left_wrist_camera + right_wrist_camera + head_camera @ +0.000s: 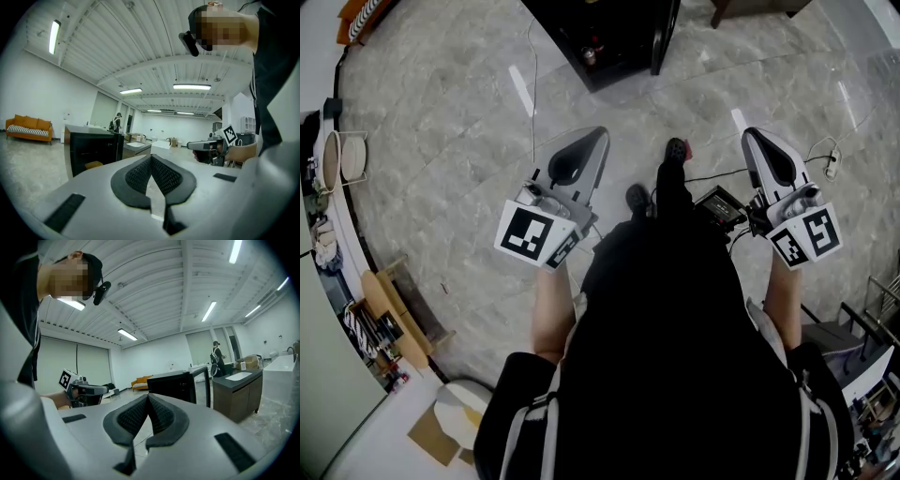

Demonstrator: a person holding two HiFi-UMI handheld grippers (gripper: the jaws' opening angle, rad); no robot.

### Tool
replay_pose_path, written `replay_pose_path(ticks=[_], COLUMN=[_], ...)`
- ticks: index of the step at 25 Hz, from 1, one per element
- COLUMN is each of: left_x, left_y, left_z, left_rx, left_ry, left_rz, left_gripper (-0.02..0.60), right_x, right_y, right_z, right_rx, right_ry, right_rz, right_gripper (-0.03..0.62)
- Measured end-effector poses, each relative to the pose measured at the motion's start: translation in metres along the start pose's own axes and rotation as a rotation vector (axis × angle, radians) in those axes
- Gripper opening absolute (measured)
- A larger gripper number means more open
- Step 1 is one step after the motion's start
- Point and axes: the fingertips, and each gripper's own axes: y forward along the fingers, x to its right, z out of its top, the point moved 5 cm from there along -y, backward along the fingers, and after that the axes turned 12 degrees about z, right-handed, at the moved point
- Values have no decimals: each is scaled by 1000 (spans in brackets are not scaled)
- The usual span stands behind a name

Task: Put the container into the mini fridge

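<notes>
The black mini fridge (609, 37) stands on the marble floor ahead of me, its door (664, 36) swung open. It also shows in the left gripper view as a dark box (91, 150) and in the right gripper view (174, 384) with the door ajar. Something small and red-and-white (589, 54) sits in its open front; I cannot tell what it is. My left gripper (600, 133) (151, 157) is shut and empty. My right gripper (752, 134) (148, 396) is also shut with nothing between its pads. Both are held level at waist height, short of the fridge.
Cables and a power strip (830, 161) lie on the floor at the right. A dark sink cabinet (240, 391) stands beside the fridge. An orange sofa (27, 127) lines the far wall. A person with a backpack (115, 123) stands in the distance. Shelves and boxes (389, 319) crowd the left edge.
</notes>
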Motion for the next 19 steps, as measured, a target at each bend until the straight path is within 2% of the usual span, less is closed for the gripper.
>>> replay_pose_path(ticks=[6, 19], left_x=[-4, -11], left_y=[-5, 10], left_z=[-11, -14], left_rx=[-14, -33], left_ry=[-14, 0], left_rz=[-14, -38], left_gripper=[32, 32], right_x=[-12, -8], right_y=[6, 13], right_z=[-7, -1], right_rx=[-29, -41], right_ry=[-23, -52], right_rz=[40, 37], right_gripper=[17, 18])
